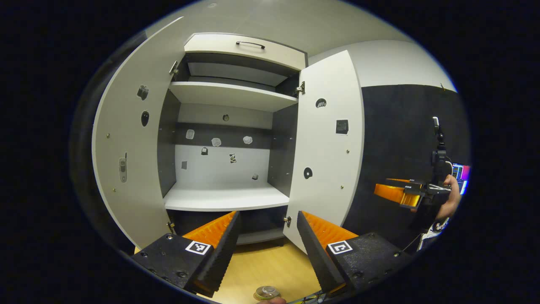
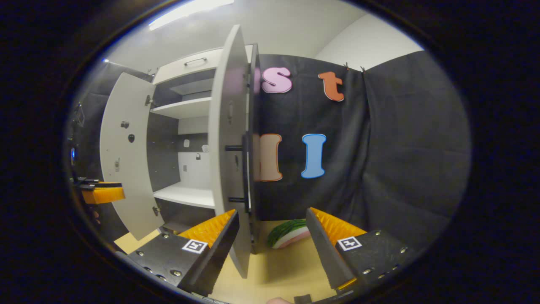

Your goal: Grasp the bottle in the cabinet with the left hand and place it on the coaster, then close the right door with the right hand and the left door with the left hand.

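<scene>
Left tool [image 1: 268, 226] over half-cropped bottle [image 1: 266, 293]

I can read no text here. My left gripper [image 1: 268, 230] and right gripper [image 2: 272, 230] each carry square coded markers; the right door [image 1: 327, 139] has a small dark sticker, illegible.

A pale wooden tabletop [image 1: 270, 264] runs along the near edge in both views. Behind it, black cloth [image 2: 379, 147] hangs as the booth's wall, pinned at its top edge below a plain white wall [image 2: 367, 42]. The ceiling [image 2: 274, 21] above is white, and a long strip light [image 2: 190, 10] glows at far left in the right gripper view. In the left gripper view a small lit screen [image 1: 462, 173] shows at far right.
</scene>
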Motion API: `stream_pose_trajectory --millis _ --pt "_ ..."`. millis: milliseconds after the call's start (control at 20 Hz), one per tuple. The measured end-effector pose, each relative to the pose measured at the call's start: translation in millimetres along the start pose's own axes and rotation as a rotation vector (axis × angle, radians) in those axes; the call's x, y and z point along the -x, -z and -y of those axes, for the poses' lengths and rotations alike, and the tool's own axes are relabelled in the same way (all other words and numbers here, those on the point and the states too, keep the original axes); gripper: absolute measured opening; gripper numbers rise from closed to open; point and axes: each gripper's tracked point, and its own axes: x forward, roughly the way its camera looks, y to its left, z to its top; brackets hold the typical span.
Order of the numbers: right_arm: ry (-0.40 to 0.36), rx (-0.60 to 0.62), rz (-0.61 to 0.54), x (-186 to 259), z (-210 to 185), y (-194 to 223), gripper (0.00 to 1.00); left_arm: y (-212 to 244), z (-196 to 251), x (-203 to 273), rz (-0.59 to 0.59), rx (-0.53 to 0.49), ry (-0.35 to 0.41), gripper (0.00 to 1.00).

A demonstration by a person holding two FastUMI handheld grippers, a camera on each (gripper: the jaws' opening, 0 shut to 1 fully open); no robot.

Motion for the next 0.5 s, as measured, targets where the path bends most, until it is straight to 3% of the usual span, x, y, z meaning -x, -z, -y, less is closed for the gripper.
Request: stream_pose_trajectory --millis 200,250,500 --pt "0.035 0.037 -0.012 -34 30 -6 0.93 1 -37 6 -0.007 -0.074 -0.099 0.86" --pt "0.028 0.039 -0.005 -42 33 -9 0.96 -1 -44 9 -0.004 -0.097 -0.120 0.86" --pt "-0.075 -0.004 0.042 -80 -18 -30 0.96 -14 -59 19 0.022 -0.107 -0.164 0.86"
